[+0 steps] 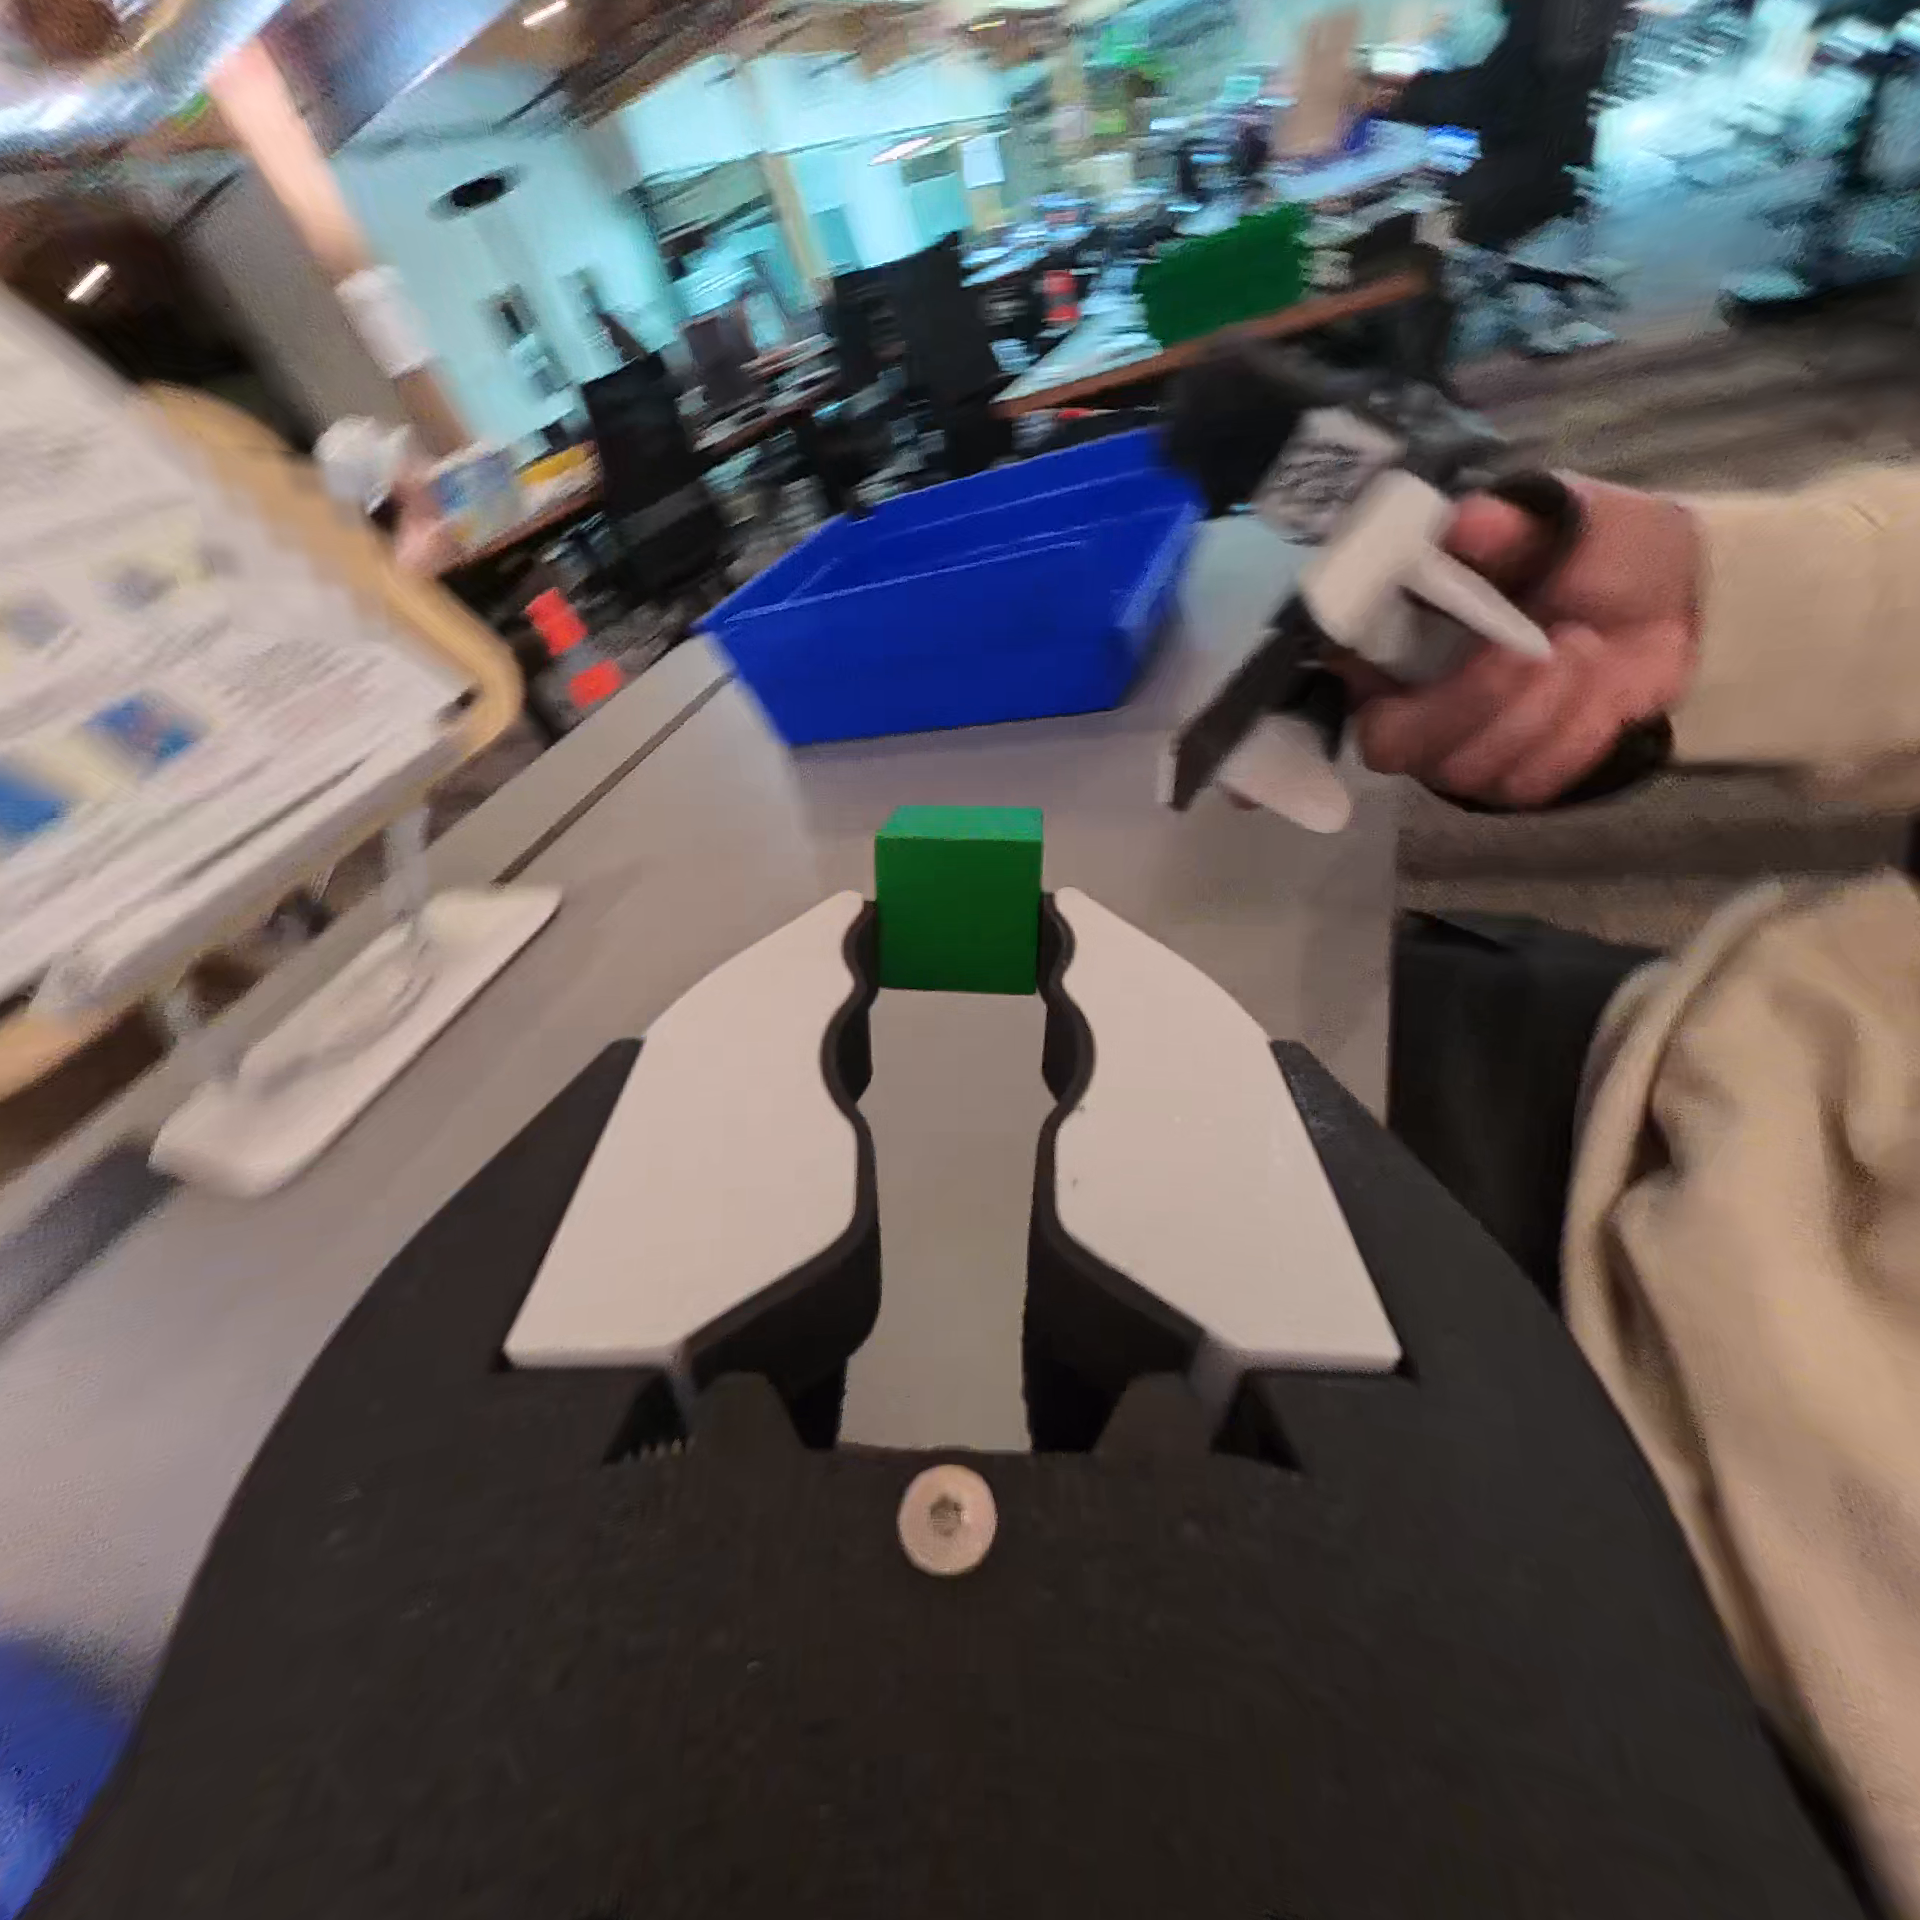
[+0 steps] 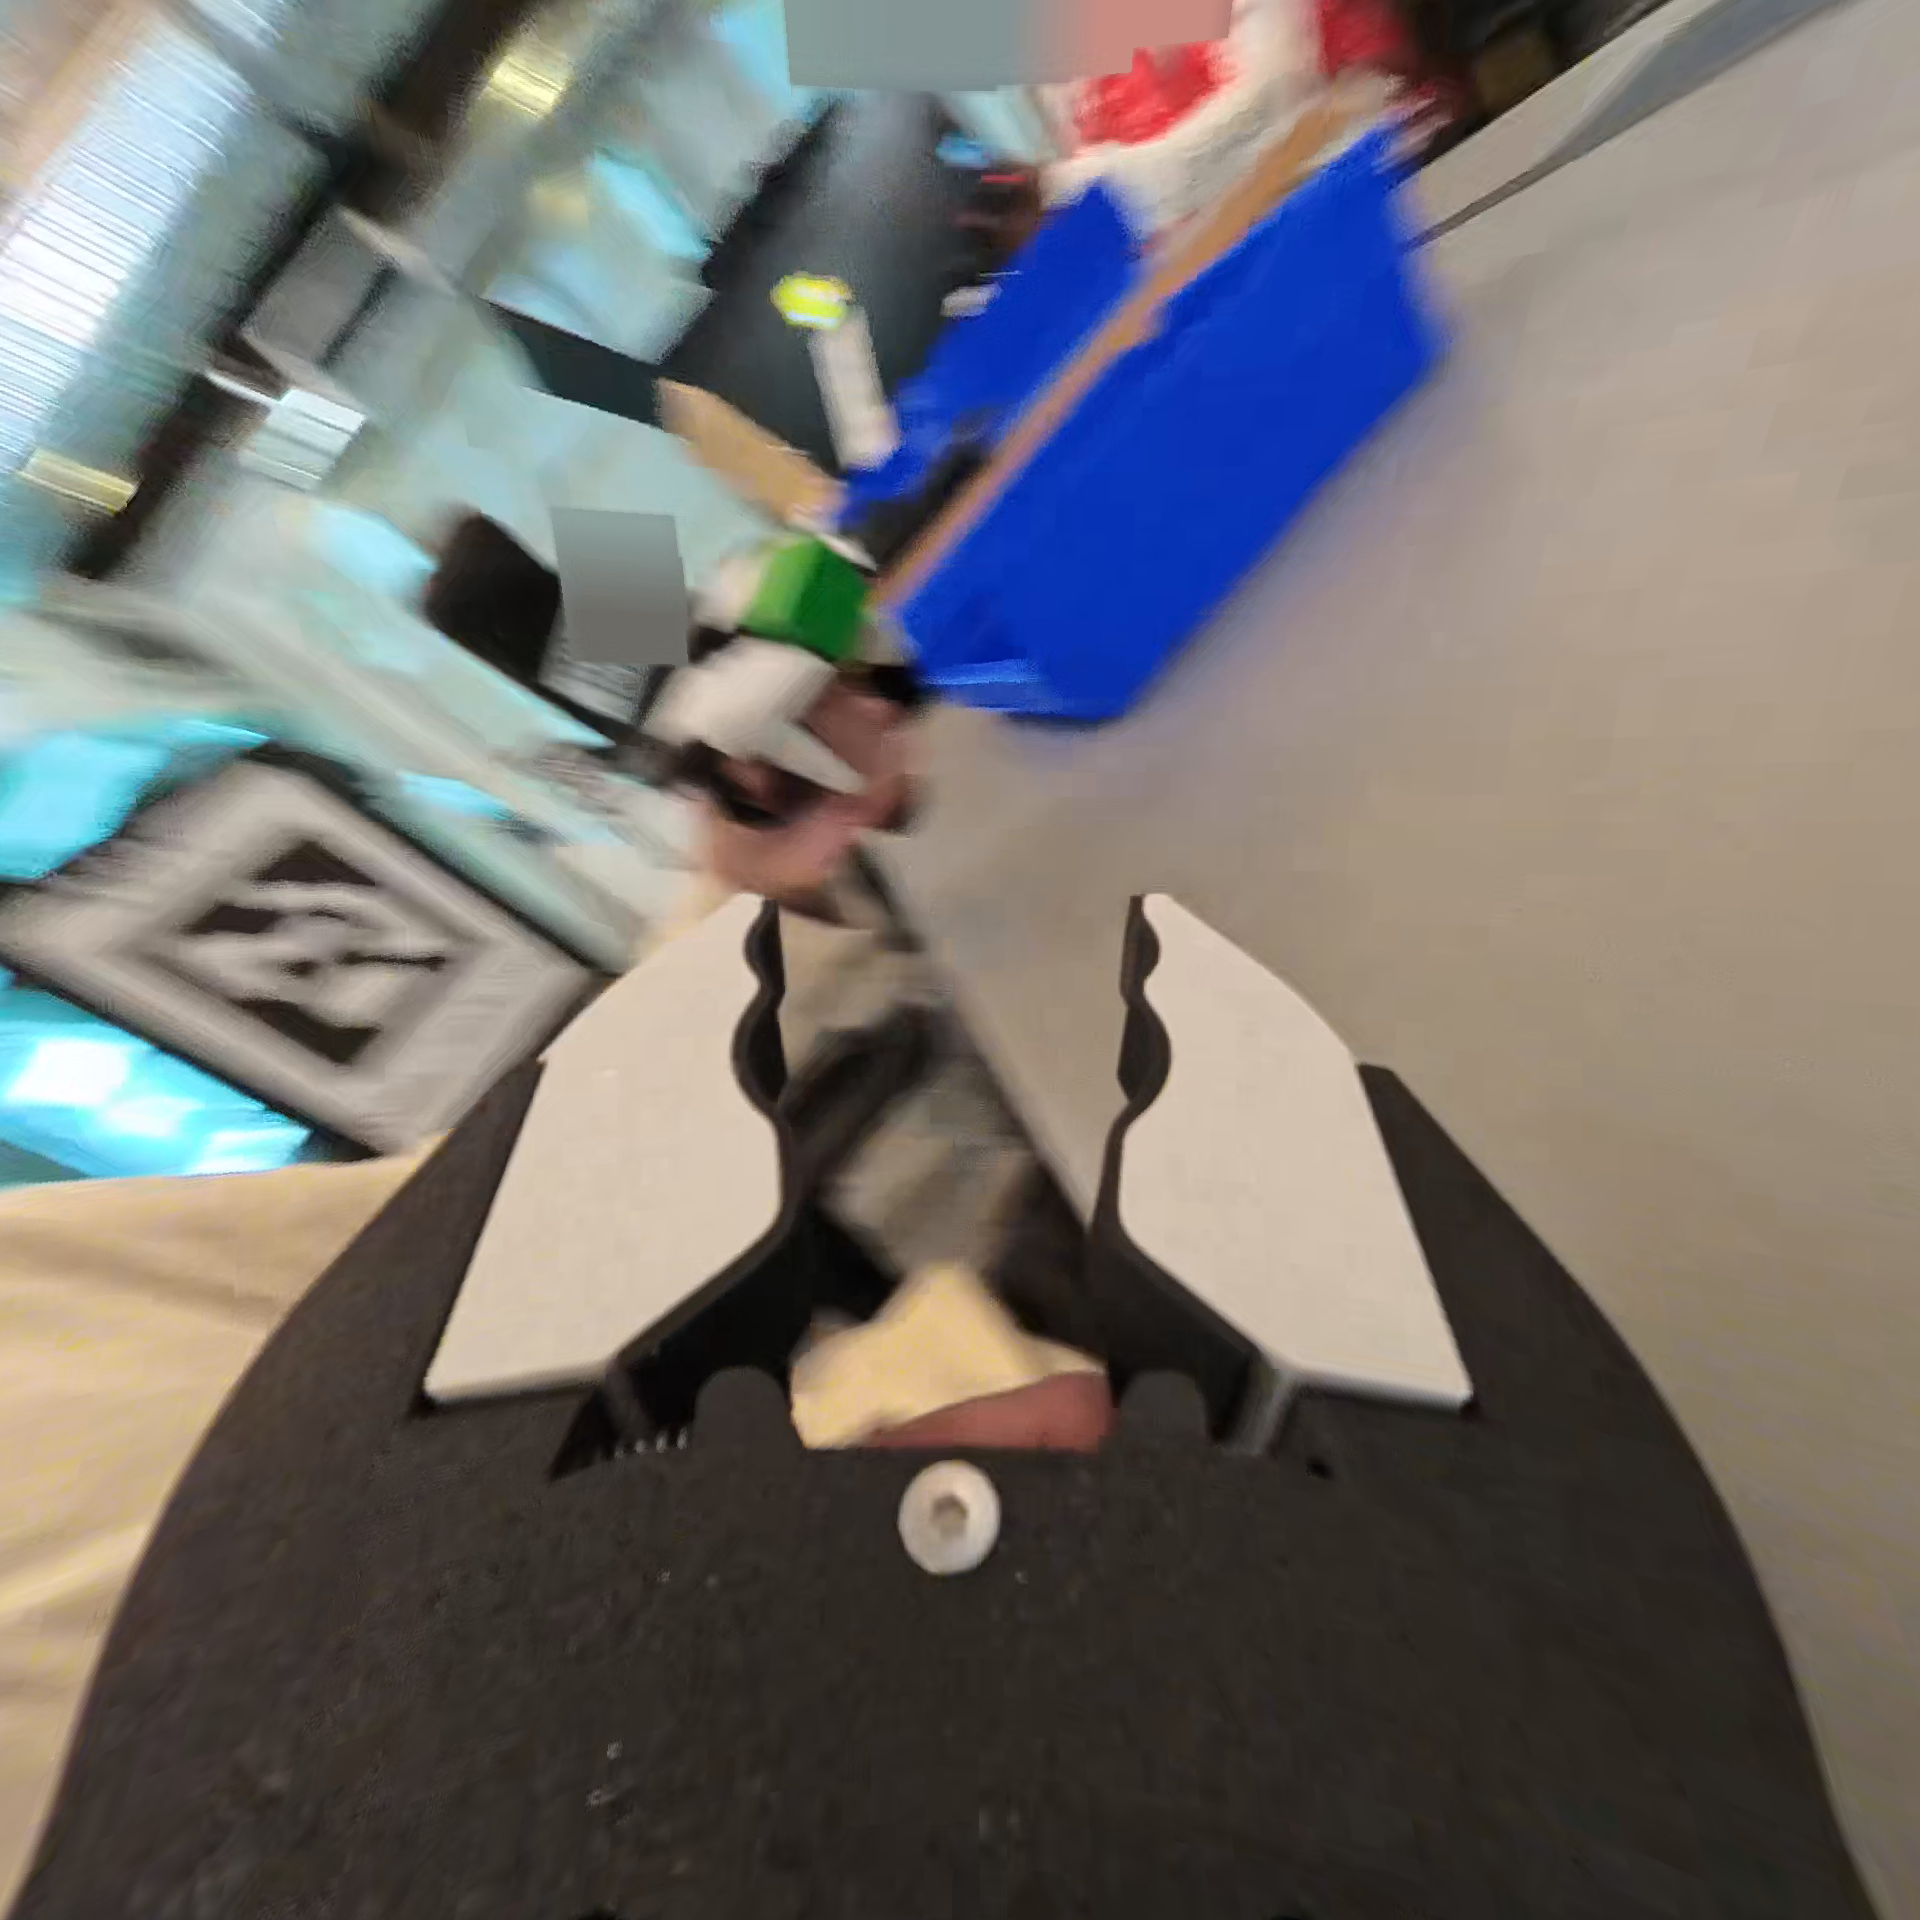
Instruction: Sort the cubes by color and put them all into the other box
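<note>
1. Green cube, left wrist view: it is sitting between the tips of the left gripper, whose white fingers are clenching it from both sides above the grey table.
2. Left wrist view, farther off: a blue box is standing on the table beyond the cube, well apart from it; its contents are not showing from this angle.
3. Left wrist view, right side: a hand in a beige sleeve is holding the right gripper, which is pointing down toward the table; whether anything is sitting between its tips cannot be told here.
4. Left wrist view, left edge: a white stand carrying a printed sheet is resting on the table; the room behind is blurring.
5. Right wrist view: the right gripper is showing its fingers spread apart, released, with nothing between them.
6. Right wrist view, middle distance: the left gripper is appearing blurred, grasping the green cube just beside the near corner of the blue box.
7. Right wrist view, right side: the grey table is filling the frame, tilting steeply.
</note>
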Available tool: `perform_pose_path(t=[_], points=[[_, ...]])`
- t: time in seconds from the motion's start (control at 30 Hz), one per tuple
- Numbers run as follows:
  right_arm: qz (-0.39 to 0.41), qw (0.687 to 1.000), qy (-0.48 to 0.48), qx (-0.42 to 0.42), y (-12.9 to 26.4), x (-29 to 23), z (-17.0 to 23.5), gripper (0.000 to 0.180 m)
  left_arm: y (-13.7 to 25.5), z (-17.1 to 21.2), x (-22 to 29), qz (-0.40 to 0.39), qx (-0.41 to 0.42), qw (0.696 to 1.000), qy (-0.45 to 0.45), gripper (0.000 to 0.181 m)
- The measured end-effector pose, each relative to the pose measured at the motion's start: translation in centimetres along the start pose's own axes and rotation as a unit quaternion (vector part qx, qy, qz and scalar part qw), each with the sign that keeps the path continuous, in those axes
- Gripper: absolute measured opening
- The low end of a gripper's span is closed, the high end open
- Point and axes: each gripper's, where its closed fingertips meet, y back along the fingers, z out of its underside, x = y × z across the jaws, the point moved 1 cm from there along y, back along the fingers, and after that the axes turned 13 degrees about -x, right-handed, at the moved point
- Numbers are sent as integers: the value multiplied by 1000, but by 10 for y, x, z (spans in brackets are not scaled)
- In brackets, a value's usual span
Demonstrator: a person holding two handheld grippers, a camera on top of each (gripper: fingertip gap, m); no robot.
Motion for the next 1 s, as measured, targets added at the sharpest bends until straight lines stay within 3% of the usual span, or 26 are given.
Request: perform_pose_path(t=[0.07, 0.17, 0.37, 0.47, 0.7, 0.77, 0.87, 1.0], points=[[-143, 986, -87, 8, -2, -19, -8, 61, -26, -11, 28, 49, 9, 996, -80, 29], [-219, 965, -146, 26, 2, -17, -14, 59, -55, -24, 53, 97, 14, 986, -133, 29], [-230, 962, -147, 32, 4, -15, -6, 56, -90, -31, 74, 136, 7, 979, -152, 29], [-225, 963, -142, 35, 5, -11, -5, 30, -101, -29, 77, 118, 3, 981, -150, 28], [-215, 967, -129, 53, 13, -6, 0, 28, -75, -10, 73, 38, -34, 990, -132, 28], [-165, 977, -112, 71, 24, 6, -5, 28, -53, -9, 67, 19, -20, 997, -70, 31], [-18, 995, -42, 84, 46, 30, -11, 28, -19, -6, 60, 50, 21, 995, 84, 24], [189, 973, 71, 110, 81, 53, -22, 28, 7, 24, 24, 31, 38, 946, 319, 34]])
